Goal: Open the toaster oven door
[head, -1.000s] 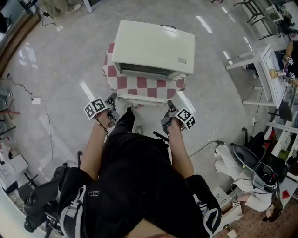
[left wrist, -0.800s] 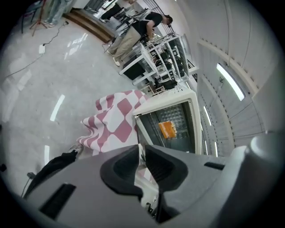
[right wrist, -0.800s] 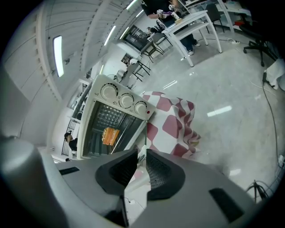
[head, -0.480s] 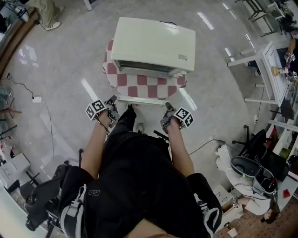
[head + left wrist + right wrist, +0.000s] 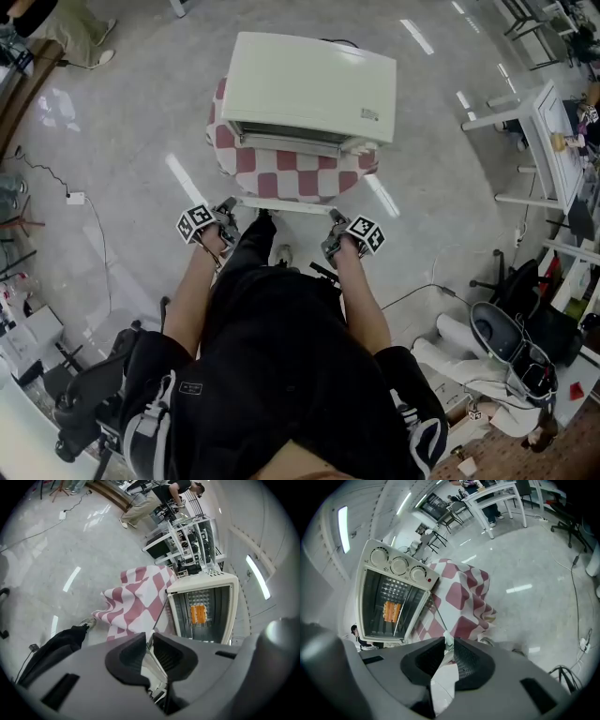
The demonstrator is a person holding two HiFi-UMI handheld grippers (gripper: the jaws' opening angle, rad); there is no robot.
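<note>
Nearest to me, the left tongs [image 5: 150, 638] are clenched on the left end of the door handle [image 5: 281, 204]. They have just been easing a shade wider, with the thin edge of the handle between the pads. The right tongs [image 5: 448, 641] are clamped on the handle's other end, and its white tip pokes up between the tips. The person's bare forearms and dark trousers fill the lower part of the head view behind both. From the handle, the glass door [image 5: 426, 619] runs back to its hinge at the foot of the oven mouth, swung down and open. A red-and-white checked cloth [image 5: 131, 604] shows through the glass and drapes over the small tabletop. On that tabletop stands the cream toaster oven [image 5: 309, 89], its cavity exposed. Orange food [image 5: 391, 610] sits on the rack inside. Three knobs [image 5: 399, 566] line the front beside the opening. Beyond lies a pale, glossy floor [image 5: 122, 141].
</note>
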